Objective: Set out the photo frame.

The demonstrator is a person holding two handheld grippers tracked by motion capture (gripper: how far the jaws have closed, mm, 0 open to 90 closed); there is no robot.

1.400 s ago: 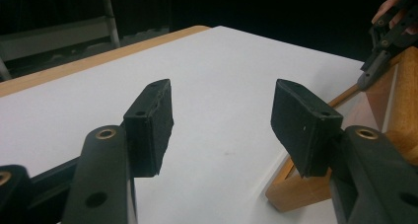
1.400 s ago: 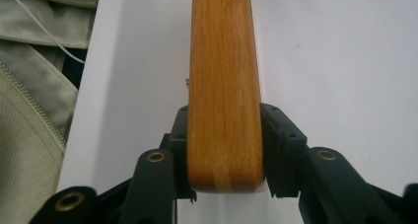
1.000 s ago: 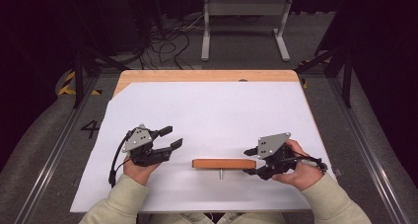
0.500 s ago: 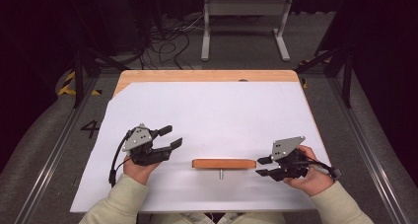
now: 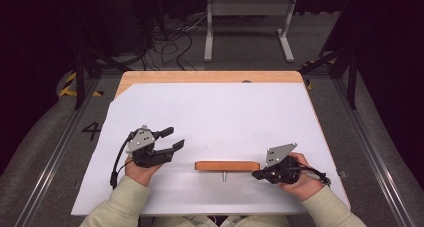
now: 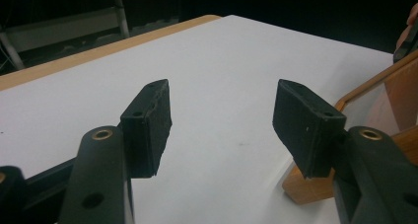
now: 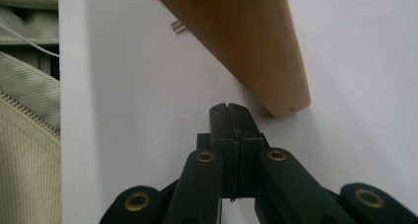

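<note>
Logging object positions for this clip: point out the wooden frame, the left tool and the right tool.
wooden frame [image 5: 227, 165], high view, top edge.
left tool [image 5: 170, 139], high view, between its open tips.
right tool [image 7: 230, 109], right gripper view, closed tips.

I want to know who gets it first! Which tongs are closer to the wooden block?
Right. The right tongs sit shut just off the wooden block at its right end; the left tongs hang open, farther off its left end.

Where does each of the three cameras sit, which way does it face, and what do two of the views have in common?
High view: above the person's side, looking forward and down on the table; both forearms, left gripper and right gripper show.
Left gripper view: rides the left gripper, facing across the table; jaws apart.
Right gripper view: rides the right gripper, looking down at the table; jaws together, a sleeve at left.
Shared: all three show the wooden frame.
</note>
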